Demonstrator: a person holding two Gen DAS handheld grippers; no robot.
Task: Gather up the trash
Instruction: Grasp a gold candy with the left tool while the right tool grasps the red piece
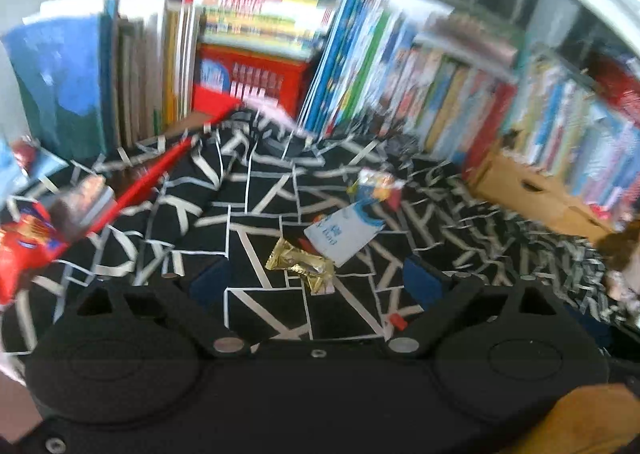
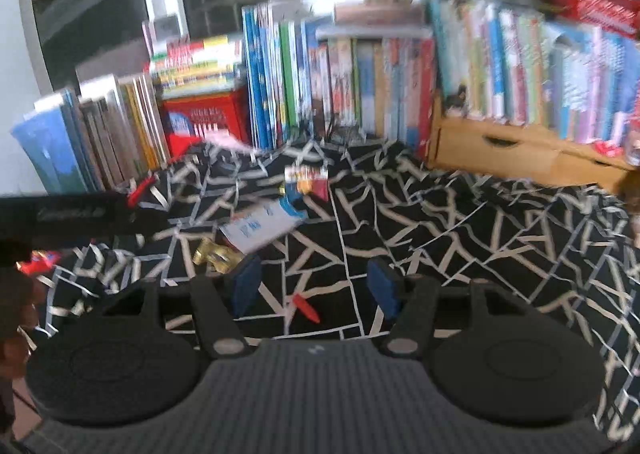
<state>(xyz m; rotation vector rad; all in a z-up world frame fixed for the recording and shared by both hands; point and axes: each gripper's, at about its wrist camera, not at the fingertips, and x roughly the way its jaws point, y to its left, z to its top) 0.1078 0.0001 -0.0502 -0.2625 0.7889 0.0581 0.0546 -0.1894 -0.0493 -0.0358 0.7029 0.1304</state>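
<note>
We held both grippers over the black cloth with white lines (image 1: 256,190), and neither carried anything. Our left gripper (image 1: 320,280) had its jaws spread wide with nothing between the blue pads; our right gripper (image 2: 316,286) stood partly open, also empty. Ahead of the left jaws, just past the gap between the pads and slightly toward the right pad, lay one gold wrapper (image 1: 301,264), crumpled, its long axis running from upper left to lower right in the left wrist view. Touching its far end lay one white and blue packet (image 1: 344,232), flat, its long axis tilted up to the right, its blue end pointing away from the jaws. Beyond that sat one colourful crumpled wrapper (image 1: 376,184), too blurred for us to tell its direction. From the right jaws the same three pieces lay ahead and to the left of the left pad, the gold wrapper (image 2: 214,254) nearest, then the packet (image 2: 260,228), then the colourful one (image 2: 306,178). One small red scrap (image 2: 306,306) lay between the right jaws, near their base, its long axis slanting down to the right. Left of the left jaws we counted one red snack bag (image 1: 24,246). Rows of books (image 2: 340,78) stood upright well beyond both grippers.
</note>
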